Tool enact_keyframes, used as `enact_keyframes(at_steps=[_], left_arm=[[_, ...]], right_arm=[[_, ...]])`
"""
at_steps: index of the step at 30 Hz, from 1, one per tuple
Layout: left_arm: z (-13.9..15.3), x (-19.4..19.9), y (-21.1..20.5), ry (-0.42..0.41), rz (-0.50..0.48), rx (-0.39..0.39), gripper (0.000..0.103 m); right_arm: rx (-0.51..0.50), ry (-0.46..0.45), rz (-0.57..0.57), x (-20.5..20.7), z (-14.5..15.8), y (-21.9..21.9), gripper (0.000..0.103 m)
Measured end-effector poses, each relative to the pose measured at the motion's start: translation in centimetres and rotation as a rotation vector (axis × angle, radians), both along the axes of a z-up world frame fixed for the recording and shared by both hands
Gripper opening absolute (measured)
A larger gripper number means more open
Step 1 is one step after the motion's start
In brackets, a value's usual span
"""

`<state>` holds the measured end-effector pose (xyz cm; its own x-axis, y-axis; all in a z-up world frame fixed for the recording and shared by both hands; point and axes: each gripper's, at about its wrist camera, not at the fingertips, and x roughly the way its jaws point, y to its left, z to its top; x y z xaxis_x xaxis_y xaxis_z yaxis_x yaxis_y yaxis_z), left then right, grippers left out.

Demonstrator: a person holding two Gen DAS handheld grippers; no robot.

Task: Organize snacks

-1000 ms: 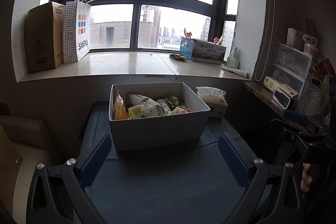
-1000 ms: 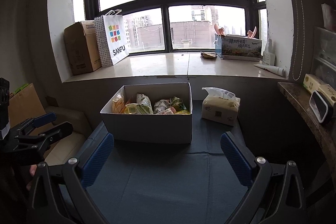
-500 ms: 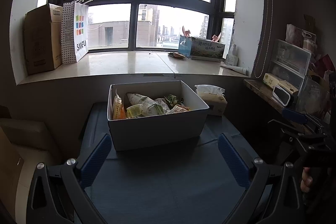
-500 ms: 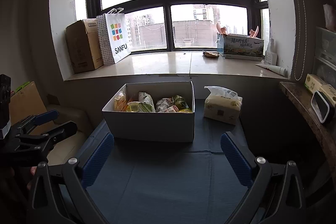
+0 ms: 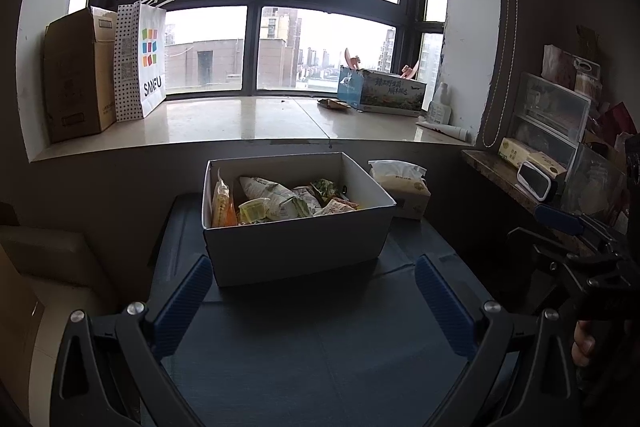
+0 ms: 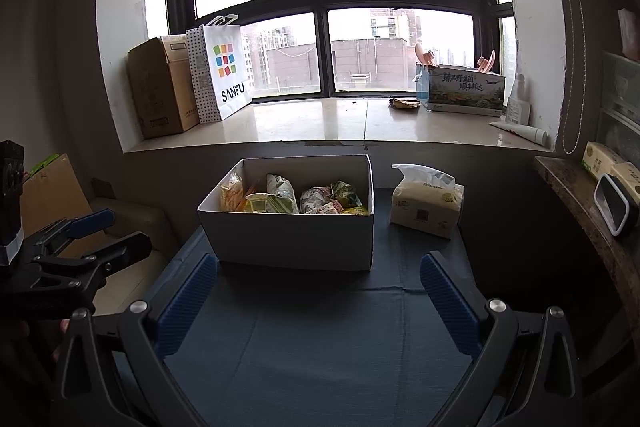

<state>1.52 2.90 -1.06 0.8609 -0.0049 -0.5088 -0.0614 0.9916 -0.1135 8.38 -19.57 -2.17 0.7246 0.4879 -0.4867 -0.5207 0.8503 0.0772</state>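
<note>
Both the left gripper [image 5: 312,291] and right gripper [image 6: 318,287] were wide open, empty. White snack box [image 6: 292,239] sat mid-desk [image 6: 320,347], tissue pack [image 6: 426,203] just right of it.

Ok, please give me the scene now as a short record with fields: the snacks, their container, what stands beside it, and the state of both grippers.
container: white box, open top, on dark blue table
snacks: several packets inside the box, none on the table
beside box: tissue pack on its right, apart from it
left gripper: jaws open, empty, short of the box
right gripper: jaws open, empty, short of the box
windowsill: cardboard box, SANFU bag
</note>
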Motion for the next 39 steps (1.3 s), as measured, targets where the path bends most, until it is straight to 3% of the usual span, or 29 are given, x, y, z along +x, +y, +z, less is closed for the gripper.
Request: enact_keyframes(at_steps=[39], left_arm=[[-0.1,-0.04,-0.35,0.006,-0.035,0.0,0.103]], right_arm=[[-0.006,0.01,0.003,-0.08,-0.2,0.08,0.103]])
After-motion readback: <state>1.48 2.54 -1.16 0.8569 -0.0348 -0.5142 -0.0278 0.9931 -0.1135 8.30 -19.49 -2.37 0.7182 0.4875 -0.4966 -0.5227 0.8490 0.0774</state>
